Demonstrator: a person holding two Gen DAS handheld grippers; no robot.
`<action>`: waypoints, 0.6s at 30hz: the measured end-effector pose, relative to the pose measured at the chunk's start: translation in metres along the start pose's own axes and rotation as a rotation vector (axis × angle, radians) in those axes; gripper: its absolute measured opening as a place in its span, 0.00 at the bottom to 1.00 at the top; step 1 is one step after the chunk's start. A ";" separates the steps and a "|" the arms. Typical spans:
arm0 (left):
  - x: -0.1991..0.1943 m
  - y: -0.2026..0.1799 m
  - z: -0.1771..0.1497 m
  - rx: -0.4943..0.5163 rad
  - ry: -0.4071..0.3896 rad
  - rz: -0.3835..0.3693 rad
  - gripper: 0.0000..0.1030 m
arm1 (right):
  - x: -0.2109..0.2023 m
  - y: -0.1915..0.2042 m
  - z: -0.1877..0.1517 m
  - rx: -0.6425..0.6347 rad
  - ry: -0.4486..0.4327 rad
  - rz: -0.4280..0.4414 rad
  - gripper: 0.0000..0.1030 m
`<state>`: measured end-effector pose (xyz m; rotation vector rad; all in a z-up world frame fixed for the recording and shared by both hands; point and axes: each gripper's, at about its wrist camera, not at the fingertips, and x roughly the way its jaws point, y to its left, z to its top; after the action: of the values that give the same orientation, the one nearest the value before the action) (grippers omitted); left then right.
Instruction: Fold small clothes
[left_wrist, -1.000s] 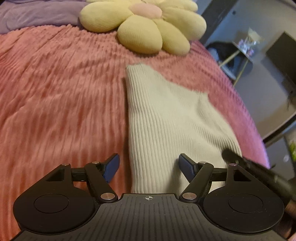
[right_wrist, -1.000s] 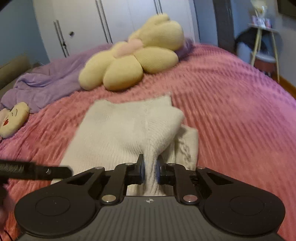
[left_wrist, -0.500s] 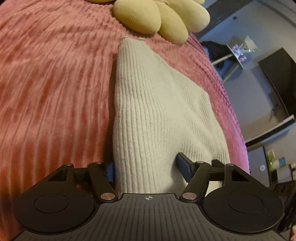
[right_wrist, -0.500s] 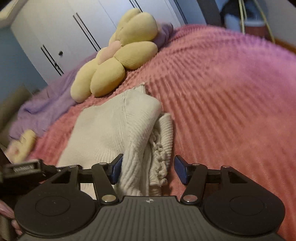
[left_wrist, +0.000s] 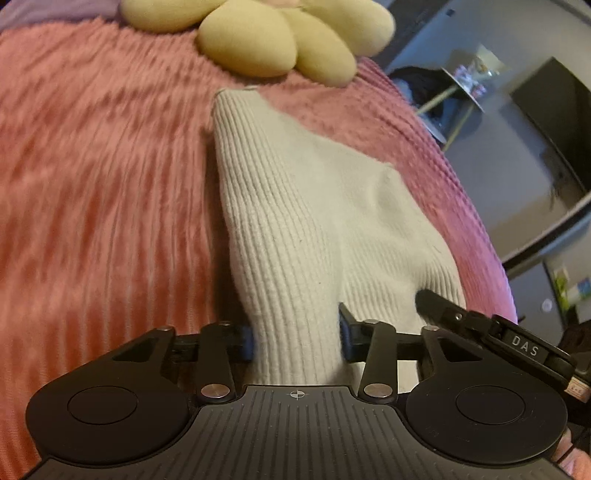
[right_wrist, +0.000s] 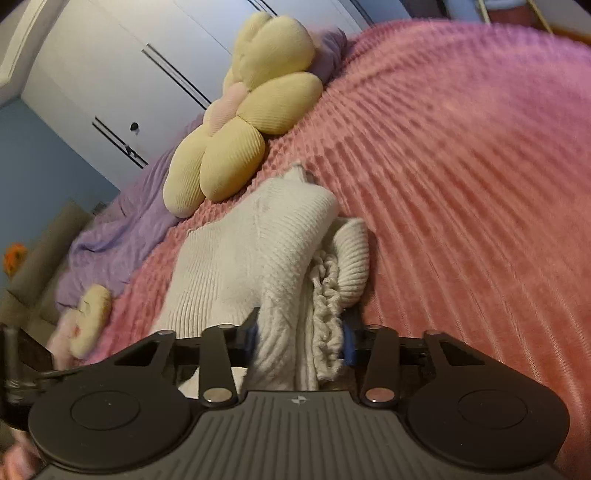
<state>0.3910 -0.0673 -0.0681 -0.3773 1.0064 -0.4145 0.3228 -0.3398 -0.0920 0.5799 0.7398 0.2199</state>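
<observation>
A cream ribbed knit sweater (left_wrist: 295, 206) lies partly folded on the pink bedspread (left_wrist: 92, 177). My left gripper (left_wrist: 295, 338) has its jaws against both sides of the sweater's near left edge, bunching it. In the right wrist view the sweater (right_wrist: 236, 258) shows a folded sleeve and cable-knit layers stacked on its right side. My right gripper (right_wrist: 301, 341) has its jaws against the thick near right edge of those layers. The right gripper's body also shows in the left wrist view (left_wrist: 491, 332).
A yellow flower-shaped cushion (left_wrist: 280, 44) (right_wrist: 240, 140) lies just beyond the sweater. A purple blanket (right_wrist: 122, 236) and a small plush (right_wrist: 88, 317) lie to the left. The bed's right edge, a side table (left_wrist: 461, 85) and a dark screen are to the right.
My left gripper moved onto the sweater's near edge and closed on it. My right gripper opened half a second ago, then closed again on the thicker stack of folded layers.
</observation>
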 end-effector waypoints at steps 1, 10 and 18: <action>-0.006 -0.001 0.001 0.001 -0.002 0.003 0.41 | -0.003 0.008 -0.001 -0.035 -0.012 -0.015 0.34; -0.085 0.008 0.005 0.091 -0.088 0.139 0.41 | -0.012 0.087 -0.006 -0.190 -0.046 0.043 0.29; -0.118 0.052 -0.029 0.080 -0.060 0.355 0.51 | 0.000 0.128 -0.052 -0.284 0.041 -0.048 0.33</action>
<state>0.3190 0.0332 -0.0220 -0.1330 0.9722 -0.1219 0.2882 -0.2123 -0.0501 0.2885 0.7461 0.2874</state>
